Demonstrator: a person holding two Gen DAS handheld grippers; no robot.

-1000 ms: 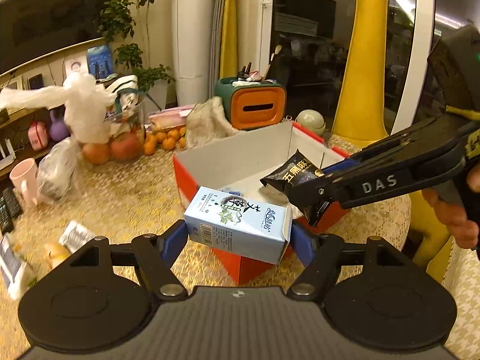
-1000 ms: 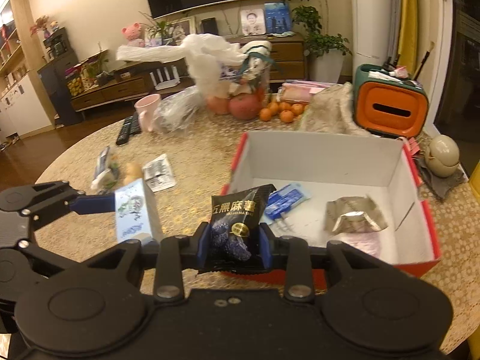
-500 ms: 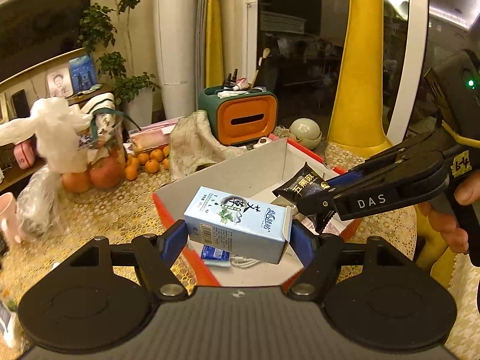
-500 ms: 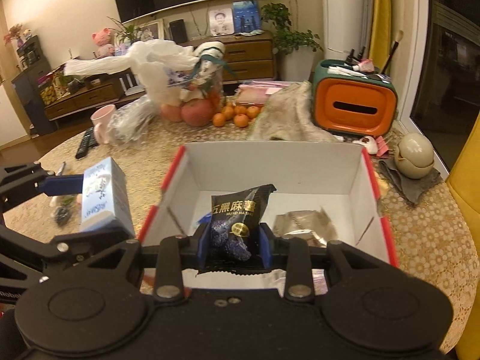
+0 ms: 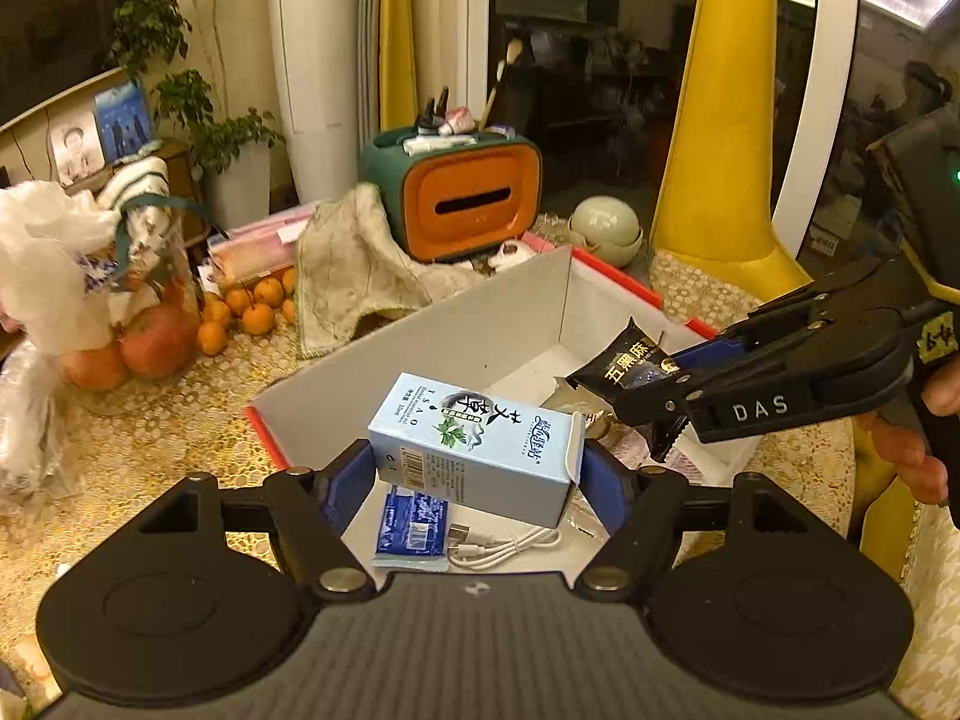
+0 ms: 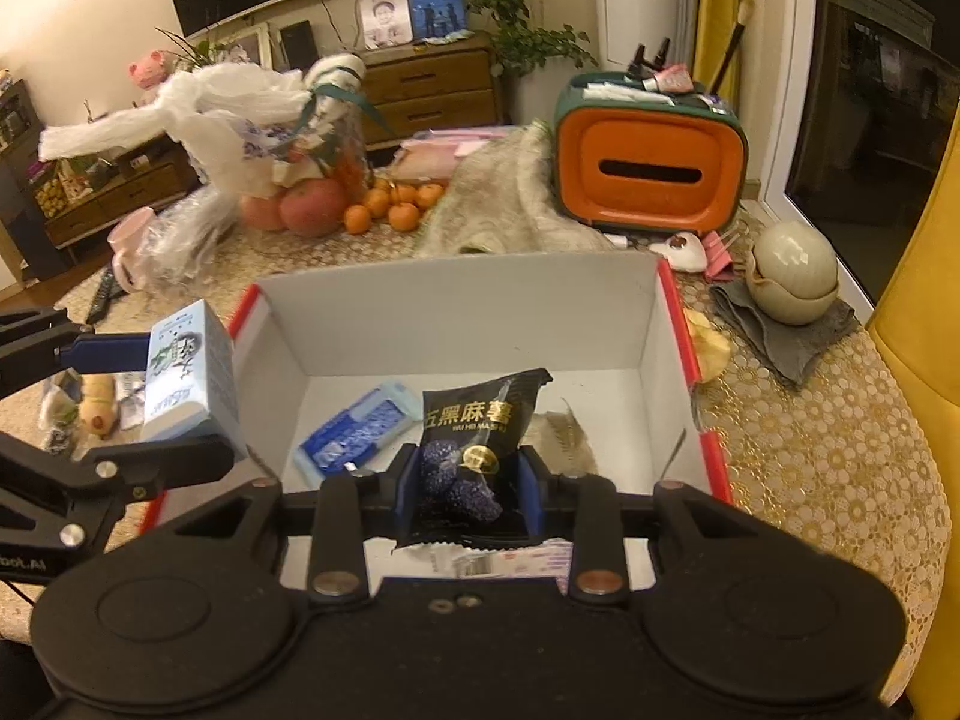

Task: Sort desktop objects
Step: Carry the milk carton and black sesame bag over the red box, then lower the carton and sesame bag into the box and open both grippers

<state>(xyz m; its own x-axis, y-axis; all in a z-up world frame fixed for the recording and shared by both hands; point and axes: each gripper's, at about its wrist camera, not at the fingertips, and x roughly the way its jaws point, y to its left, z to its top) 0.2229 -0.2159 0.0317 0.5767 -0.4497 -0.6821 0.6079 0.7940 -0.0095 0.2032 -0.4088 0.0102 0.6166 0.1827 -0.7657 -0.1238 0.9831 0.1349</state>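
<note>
Two loads held over the red-edged box (image 6: 681, 324), ready for release.
Left gripper (image 5: 477, 477) clamped on blue carton (image 5: 480, 450); right gripper (image 6: 470, 489) clamped on black snack packet (image 6: 474, 444). Risk: carton, near the box's left wall, clipping the rim and tumbling onto the counter (image 6: 810, 450).

Left gripper (image 5: 477, 474): matte black linkage, blue pads, silver screws. Right gripper (image 6: 462, 483): same build, white "DAS" lettering, green light on housing. Bare-skinned right hand (image 5: 918, 438).
</note>
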